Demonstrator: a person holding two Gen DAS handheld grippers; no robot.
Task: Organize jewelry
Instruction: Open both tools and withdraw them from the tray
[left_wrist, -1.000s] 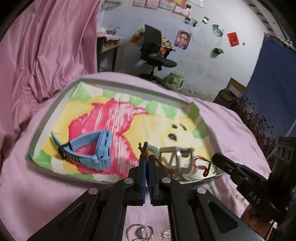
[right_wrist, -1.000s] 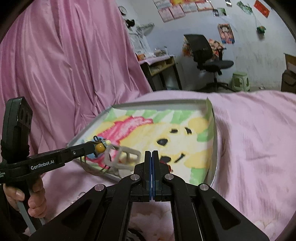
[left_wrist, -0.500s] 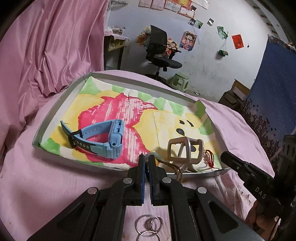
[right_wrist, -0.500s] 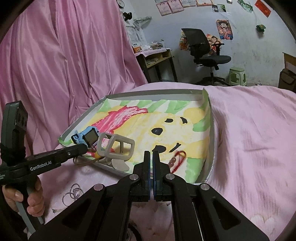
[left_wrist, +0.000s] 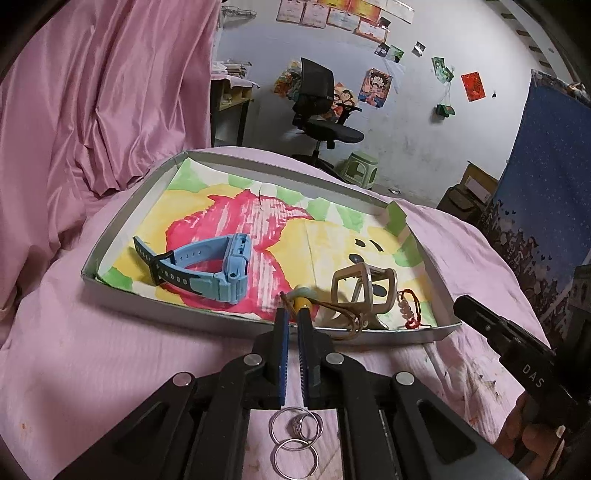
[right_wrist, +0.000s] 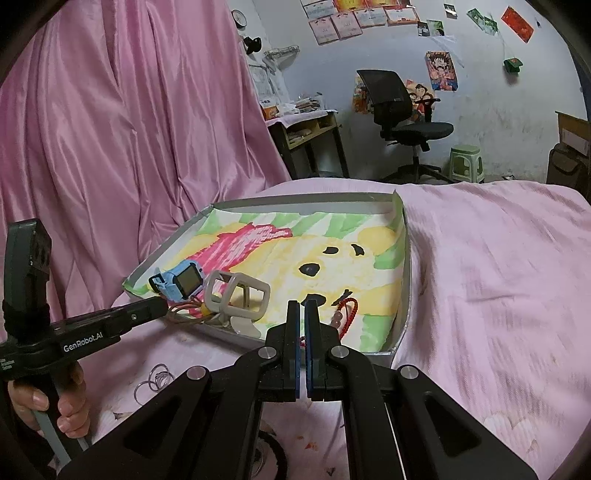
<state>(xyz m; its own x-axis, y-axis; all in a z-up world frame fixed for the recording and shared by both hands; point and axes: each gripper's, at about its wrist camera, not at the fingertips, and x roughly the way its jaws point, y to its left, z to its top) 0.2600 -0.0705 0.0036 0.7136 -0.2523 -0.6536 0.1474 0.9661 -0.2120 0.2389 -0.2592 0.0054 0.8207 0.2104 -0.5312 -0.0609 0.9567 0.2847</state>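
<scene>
The left gripper (left_wrist: 291, 314), at lower centre of its own view, has its jaws just opening over the brown cord necklace with a yellow bead (left_wrist: 334, 308), which lies inside the shallow grey tray lined with a bright painted cloth (left_wrist: 122, 236); the pads seem clear of the cord, though the view is tight. So this step reads as the release. The right gripper (right_wrist: 303, 306) is closed and empty. Next, the thin silver rings (left_wrist: 295, 435) on the pink bedsheet (left_wrist: 92, 350) at lower centre need picking up. The tray's near wall is low; the blue smartwatch (left_wrist: 218, 269) at left leaves open room.
</scene>
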